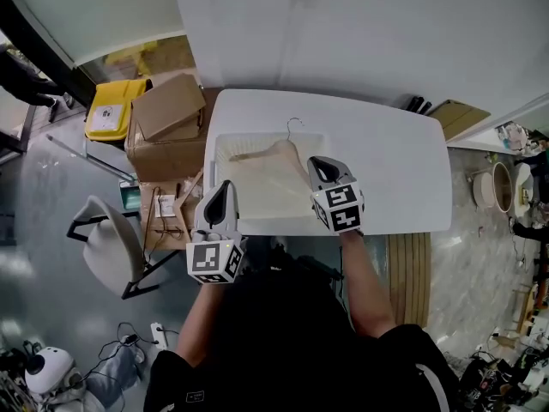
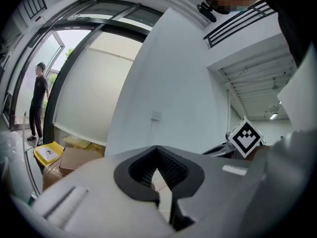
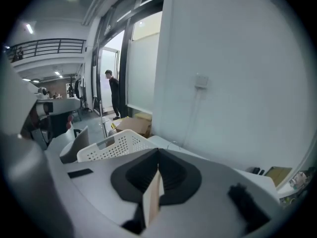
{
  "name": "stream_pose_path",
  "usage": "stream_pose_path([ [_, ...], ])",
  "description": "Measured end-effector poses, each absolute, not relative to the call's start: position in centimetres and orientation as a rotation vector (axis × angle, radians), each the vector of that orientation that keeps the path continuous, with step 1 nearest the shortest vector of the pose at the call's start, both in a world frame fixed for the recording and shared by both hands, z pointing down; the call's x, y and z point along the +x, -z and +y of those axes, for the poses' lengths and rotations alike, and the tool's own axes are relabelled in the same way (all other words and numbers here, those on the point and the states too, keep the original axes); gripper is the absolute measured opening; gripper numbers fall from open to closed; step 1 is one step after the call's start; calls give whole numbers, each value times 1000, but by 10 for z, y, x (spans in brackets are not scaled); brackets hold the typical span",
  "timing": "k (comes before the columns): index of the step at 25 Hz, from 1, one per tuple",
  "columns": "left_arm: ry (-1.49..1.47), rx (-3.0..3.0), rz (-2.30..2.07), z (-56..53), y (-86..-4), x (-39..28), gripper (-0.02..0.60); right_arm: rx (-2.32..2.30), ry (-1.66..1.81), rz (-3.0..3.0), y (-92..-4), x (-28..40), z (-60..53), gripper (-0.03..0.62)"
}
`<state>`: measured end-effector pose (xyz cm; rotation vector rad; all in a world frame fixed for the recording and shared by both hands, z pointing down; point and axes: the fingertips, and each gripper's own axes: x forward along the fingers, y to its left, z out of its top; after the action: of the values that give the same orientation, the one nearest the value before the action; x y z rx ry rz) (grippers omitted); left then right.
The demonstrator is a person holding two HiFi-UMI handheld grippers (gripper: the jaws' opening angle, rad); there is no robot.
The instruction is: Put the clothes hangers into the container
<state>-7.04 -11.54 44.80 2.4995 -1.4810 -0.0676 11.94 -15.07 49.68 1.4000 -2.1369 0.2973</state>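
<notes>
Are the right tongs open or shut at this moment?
Shut on the wooden hanger: in the right gripper view, the black pads of the right tongs clamp its pale wood edge.

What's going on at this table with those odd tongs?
A person holds tongs in each hand at a white table. The right tongs are clamped on one arm of a wooden hanger, which is over the white basket on the table; whether it rests inside I cannot tell. The left tongs are shut and empty, by the basket's near left corner.
</notes>
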Motion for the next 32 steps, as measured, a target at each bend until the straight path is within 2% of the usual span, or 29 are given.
stream_pose_path([
  [7, 63, 2508, -1470, -104, -448, -70, 3, 1538, -147, -2307, -467, 103, -113, 17],
  [14, 51, 2513, -1475, -99, -449, -74, 3, 1674, -222, -2383, -478, 82, -70, 16],
  [32, 32, 2518, -1455, -97, -455, -71, 3, 1636, -216, -2407, -479, 79, -69, 15],
])
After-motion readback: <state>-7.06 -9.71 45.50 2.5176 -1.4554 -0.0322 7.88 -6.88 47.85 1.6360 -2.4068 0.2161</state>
